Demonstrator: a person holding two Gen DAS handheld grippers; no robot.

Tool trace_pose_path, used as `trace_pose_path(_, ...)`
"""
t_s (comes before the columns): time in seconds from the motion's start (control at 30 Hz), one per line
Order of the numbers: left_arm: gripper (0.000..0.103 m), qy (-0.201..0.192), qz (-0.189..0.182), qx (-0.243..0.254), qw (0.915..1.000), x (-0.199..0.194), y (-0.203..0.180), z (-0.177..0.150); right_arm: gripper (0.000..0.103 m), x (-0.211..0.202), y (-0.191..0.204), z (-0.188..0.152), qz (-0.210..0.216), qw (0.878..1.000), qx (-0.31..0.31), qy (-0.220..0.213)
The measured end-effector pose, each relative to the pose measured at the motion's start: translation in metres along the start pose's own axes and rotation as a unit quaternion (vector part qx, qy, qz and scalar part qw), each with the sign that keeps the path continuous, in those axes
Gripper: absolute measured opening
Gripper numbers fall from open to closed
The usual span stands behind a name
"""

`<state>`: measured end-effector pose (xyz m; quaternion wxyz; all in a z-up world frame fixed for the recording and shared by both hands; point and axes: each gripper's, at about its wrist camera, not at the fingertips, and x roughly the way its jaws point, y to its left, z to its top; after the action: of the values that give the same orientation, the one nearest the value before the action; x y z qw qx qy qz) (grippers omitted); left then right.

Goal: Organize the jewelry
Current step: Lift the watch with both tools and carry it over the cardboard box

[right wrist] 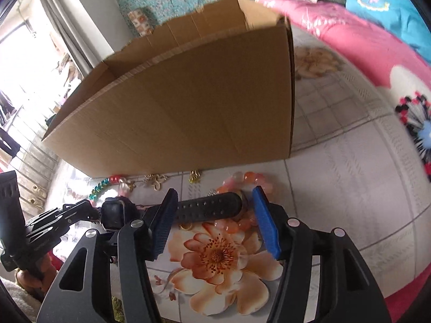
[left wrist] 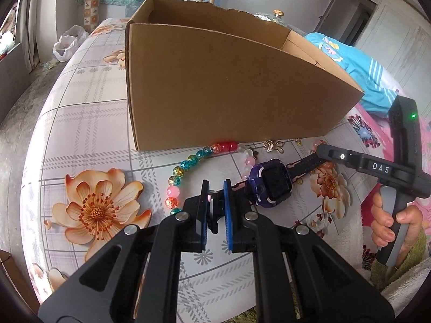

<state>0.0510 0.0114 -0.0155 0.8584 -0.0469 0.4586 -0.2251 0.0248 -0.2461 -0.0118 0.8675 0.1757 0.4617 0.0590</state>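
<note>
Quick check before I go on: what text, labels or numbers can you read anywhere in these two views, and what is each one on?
"DAS": white letters on the black body of the right gripper, seen from the left wrist view.
Watch: the screen is dark, nothing reads on it.
Cardboard box: plain walls, no print in either view.
Bottle label behind the box, right wrist view: too blurred to read.
Nothing else is legible.

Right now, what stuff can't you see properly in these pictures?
- Inside of the cardboard box: both views, hidden by its tall front wall.
- Small gold pieces by the box: both views, too small to name.
- Watch strap end: left wrist view, hidden by the left hand-held gripper shut on it.
- Pink bead bracelet: right wrist view, partly behind the strap.
</note>
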Motion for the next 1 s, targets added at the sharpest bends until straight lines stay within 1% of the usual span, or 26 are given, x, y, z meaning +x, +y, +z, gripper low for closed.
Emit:
trace_pose_path(0.1, 0.009, 0.000, -0.001, 0.000, 1.0000, 0.000, 0.000, -0.001, 0.058, 0.002, -0.001, 0.002, 0.008, 1.000, 0.000, 0.008)
trace_pose_path(0.17, 0.009, 0.000, -0.002, -0.001, 1.0000, 0.001, 0.000, -0.001, 0.058, -0.001, -0.007, 0.003, 0.028, 0.999, 0.015, 0.011)
trace_pose_path(0.23, 0.010, -0.001, -0.003, -0.002, 1.0000, 0.000, 0.001, -0.002, 0.058, -0.006, -0.011, 0.004, 0.052, 0.998, 0.030, 0.004)
trace_pose_path(0.33, 0.009, -0.002, -0.003, -0.002, 1.0000, 0.000, 0.001, -0.002, 0.049, -0.013, -0.010, 0.002, 0.060, 0.998, 0.033, -0.014)
trace_pose_path(0.37, 0.009, -0.003, -0.002, 0.000, 1.0000, 0.000, 0.000, -0.002, 0.043, -0.016, -0.009, 0.001, 0.060, 0.997, 0.032, -0.020)
trace_pose_path(0.4, 0.009, -0.005, -0.001, 0.001, 1.0000, 0.000, -0.001, -0.002, 0.033, -0.018, -0.010, 0.000, 0.056, 0.998, 0.031, -0.024)
trace_pose_path(0.43, 0.009, -0.007, 0.000, 0.002, 1.0000, -0.001, -0.001, -0.002, 0.028, -0.019, -0.010, -0.002, 0.050, 0.998, 0.027, -0.029)
trace_pose_path(0.5, 0.009, -0.013, 0.000, 0.003, 0.9999, -0.003, -0.002, -0.001, 0.006, -0.024, -0.008, -0.004, 0.042, 0.998, 0.022, -0.035)
trace_pose_path(0.6, 0.009, -0.028, 0.000, 0.009, 0.9996, -0.010, -0.006, -0.001, 0.004, -0.031, -0.003, -0.003, 0.028, 0.998, 0.011, -0.051)
trace_pose_path(0.73, 0.009, -0.044, -0.008, 0.024, 0.9987, -0.025, -0.018, 0.001, 0.003, -0.060, 0.007, -0.001, 0.038, 0.995, -0.007, -0.087)
trace_pose_path(0.87, 0.009, -0.062, -0.024, 0.046, 0.9967, -0.046, -0.032, 0.008, 0.003, -0.092, 0.023, 0.003, 0.042, 0.991, -0.031, -0.123)
trace_pose_path(1.0, 0.009, -0.082, -0.051, 0.054, 0.9939, -0.071, -0.037, 0.024, 0.003, -0.118, 0.040, 0.018, 0.053, 0.987, -0.050, -0.146)
